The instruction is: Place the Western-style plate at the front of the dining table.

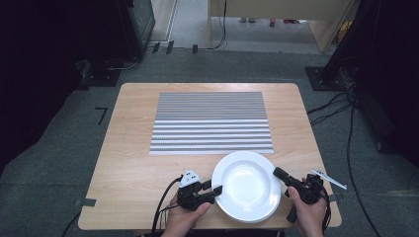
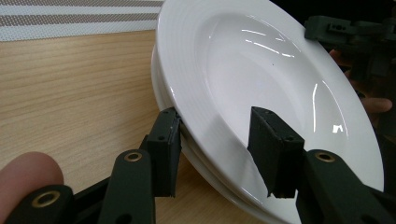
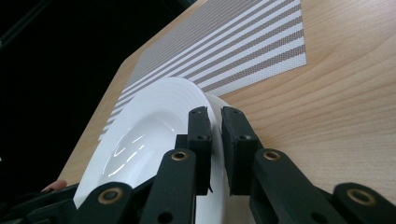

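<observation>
We work at the near edge of the table, where a stack of white plates sits just short of the striped placemat. Our left gripper has its jaws apart, one under the top plate's rim and one over it, ready to bite. Our right gripper is pinched on the opposite rim, its jaws nearly together with the thin edge between them. We take both sides likely so the top plate lifts level off the one below, towards the placemat.
</observation>
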{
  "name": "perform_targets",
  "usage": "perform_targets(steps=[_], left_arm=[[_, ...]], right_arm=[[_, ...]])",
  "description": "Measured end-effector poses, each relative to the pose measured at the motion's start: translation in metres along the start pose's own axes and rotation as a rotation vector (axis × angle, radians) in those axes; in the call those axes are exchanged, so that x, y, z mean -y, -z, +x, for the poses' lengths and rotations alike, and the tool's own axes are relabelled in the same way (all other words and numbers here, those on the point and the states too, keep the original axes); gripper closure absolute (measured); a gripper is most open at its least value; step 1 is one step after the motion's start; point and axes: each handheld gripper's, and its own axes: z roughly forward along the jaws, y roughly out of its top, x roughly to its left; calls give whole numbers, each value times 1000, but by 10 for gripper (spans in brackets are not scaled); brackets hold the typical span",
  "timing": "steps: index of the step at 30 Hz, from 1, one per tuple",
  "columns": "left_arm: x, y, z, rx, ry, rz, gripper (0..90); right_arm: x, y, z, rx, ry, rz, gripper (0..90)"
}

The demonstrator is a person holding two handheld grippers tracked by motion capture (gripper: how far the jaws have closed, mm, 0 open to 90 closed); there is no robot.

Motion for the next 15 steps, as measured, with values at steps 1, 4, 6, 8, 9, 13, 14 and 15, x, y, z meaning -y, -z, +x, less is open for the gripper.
perform_targets(steps=[1, 4, 6, 8, 9, 13, 14, 15], left_arm=[[0, 1, 0, 2, -1, -1, 552], [-1, 2, 0, 10, 2, -2, 554], [-1, 3, 1, 6, 5, -2, 561], [-2, 4, 2, -3, 10, -2, 586], [-3, 5, 3, -1, 15, -1, 590], [-6, 7, 3, -4, -6, 6, 597], [-6, 8, 3, -8, -12, 6, 595], [-6, 8, 3, -10, -13, 7, 595]], right_arm=[[0, 0, 0, -1, -1, 0, 833], [1, -1, 3, -6, 0, 2, 831], [3, -2, 4, -11, 3, 10, 829], [4, -3, 6, -15, 9, 23, 828], [4, -4, 7, -17, 11, 26, 827], [5, -4, 6, -25, 1, 40, 826], [4, -4, 5, -29, -7, 44, 826], [4, -4, 5, -34, -12, 44, 826]])
